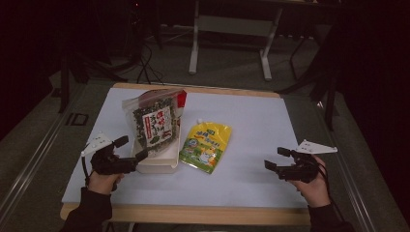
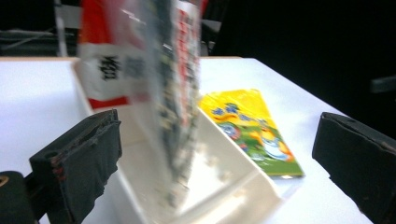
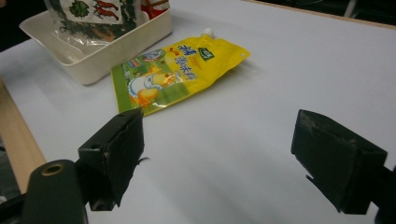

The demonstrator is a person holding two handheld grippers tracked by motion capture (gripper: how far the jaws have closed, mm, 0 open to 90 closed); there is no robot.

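A shallow white tray [image 1: 157, 166] sits left of centre on the white table, and a clear seaweed snack bag [image 1: 155, 123] leans upright in it with a red-and-white pack [image 1: 181, 100] behind. Beside the tray a yellow spouted pouch [image 1: 206, 146] lies flat. My left gripper [image 1: 130, 148] is open at the tray's near left corner, its jaws to either side of the tray's end [image 2: 233, 196] and the blurred bag [image 2: 170, 93], touching neither. My right gripper [image 1: 279, 158] is open above bare table at the right, with the pouch [image 3: 177, 74] and tray [image 3: 100, 53] beyond its jaws.
The white sheet [image 1: 270, 125] covers a wood-edged table [image 1: 193, 215]. Grey floor surrounds it, with a white table frame [image 1: 232, 29] and dark stands with cables behind. The right half of the sheet is bare.
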